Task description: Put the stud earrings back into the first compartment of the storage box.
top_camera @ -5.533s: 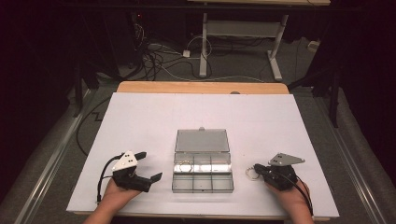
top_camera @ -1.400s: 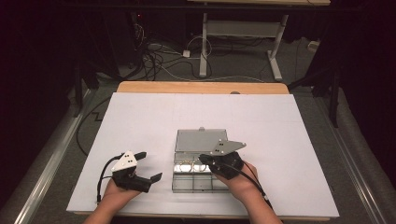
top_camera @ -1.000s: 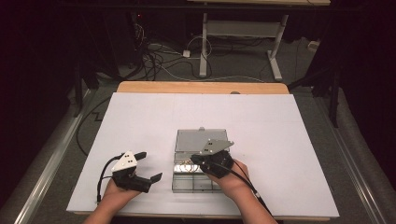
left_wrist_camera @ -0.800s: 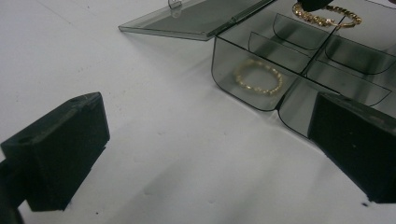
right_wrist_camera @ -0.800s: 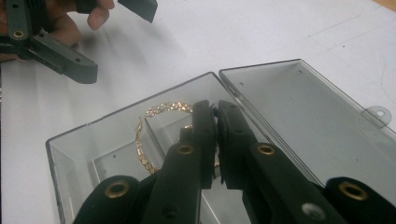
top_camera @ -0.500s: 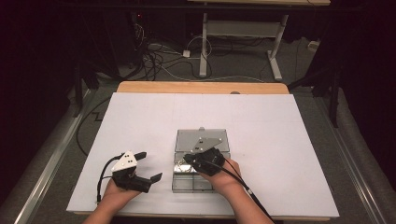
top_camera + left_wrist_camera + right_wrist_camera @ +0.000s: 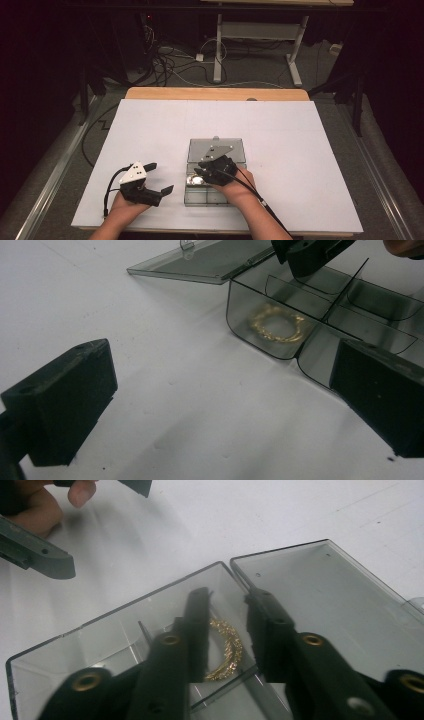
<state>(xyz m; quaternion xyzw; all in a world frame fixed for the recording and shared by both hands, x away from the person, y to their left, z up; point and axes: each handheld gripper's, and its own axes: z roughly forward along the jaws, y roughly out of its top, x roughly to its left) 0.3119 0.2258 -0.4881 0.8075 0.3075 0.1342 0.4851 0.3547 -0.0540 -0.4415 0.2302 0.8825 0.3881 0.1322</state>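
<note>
On the white table in a dark room, my right gripper has just been opening, jaws parted around the gold bracelet, now released in the clear organizer box's corner compartment. Left gripper rests open, empty. Withdrawing remains.

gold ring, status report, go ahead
Right gripper over the clear box, jaws just been opening, nothing gripped. Gold ring lies loose in a corner compartment, lid open flat. Left gripper open, resting clear on the table. Nothing in the way.
</note>
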